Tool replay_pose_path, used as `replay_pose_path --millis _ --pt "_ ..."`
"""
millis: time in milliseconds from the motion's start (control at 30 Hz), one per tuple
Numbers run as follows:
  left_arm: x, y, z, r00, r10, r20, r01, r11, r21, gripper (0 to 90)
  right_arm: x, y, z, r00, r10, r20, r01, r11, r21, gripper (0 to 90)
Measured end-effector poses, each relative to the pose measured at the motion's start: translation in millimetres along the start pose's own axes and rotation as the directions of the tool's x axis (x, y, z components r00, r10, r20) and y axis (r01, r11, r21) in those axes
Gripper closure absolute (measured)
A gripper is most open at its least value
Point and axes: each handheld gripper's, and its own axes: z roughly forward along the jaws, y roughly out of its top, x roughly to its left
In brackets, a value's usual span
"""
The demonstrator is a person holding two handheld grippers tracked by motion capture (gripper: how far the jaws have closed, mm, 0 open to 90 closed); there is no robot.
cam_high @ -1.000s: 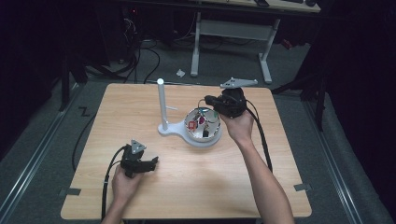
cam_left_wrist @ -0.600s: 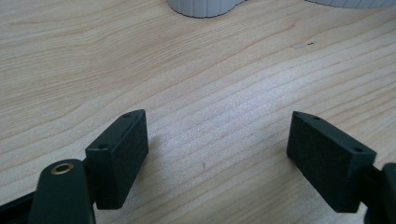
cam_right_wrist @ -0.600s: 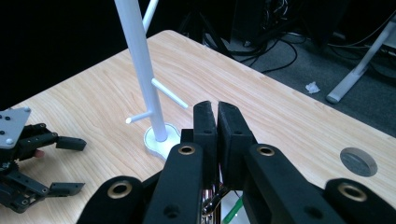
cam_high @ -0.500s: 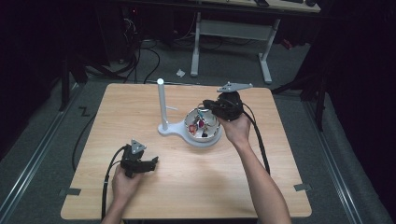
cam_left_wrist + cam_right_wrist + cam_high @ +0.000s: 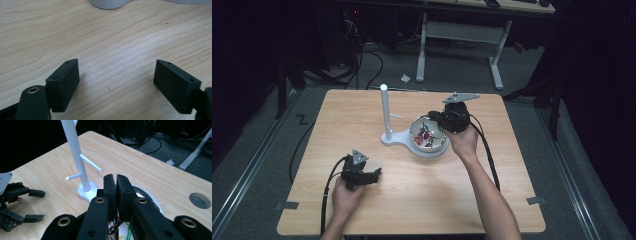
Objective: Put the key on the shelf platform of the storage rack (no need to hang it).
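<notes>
With its jaws pressed together and nothing visibly between them, the right tool hangs over the right rim of the bowl of small colourful items at mid-table, seemingly a pick that next needs opening, while the left tool rests wide near-left.

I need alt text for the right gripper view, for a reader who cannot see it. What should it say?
The right tool, its two black jaws pressed together, points down over a white bowl on a wooden table. Behind it rises a white stand with two short pegs. The left tool, jaws open, lies at the far left.
</notes>
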Motion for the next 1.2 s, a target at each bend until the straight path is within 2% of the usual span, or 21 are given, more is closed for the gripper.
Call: replay_pose_path --millis 133,333,500,800,1200 --pt "0.4 0.2 0.1 1.0000 0.006 0.000 -0.006 1.0000 -0.002 20.9 0.8 -3.6 6.6 1.0000 -0.010 -0.002 0.010 1.000 0.019 87.3" --pt "-0.1 0.0 0.1 1.0000 -0.001 -0.001 0.001 1.0000 -0.001 20.9 0.8 -8.4 12.1 0.9999 0.006 -0.008 -0.006 1.000 0.024 87.2" --pt "0.1 0.0 0.0 1.0000 0.001 0.001 -0.001 1.0000 0.000 20.9 2.4 -9.2 15.8 0.9999 -0.016 0.002 0.016 0.999 0.036 87.2" --pt "0.0 0.0 0.0 1.0000 0.000 0.000 0.000 1.0000 0.000 20.9 3.3 -15.2 26.8 0.9998 -0.022 0.001 0.022 0.998 0.061 87.2" --pt "0.0 0.0 0.0 1.0000 0.001 0.000 -0.001 1.0000 0.000 20.9 -10.6 -26.7 33.0 0.9994 0.033 0.005 -0.033 0.996 0.078 87.1"
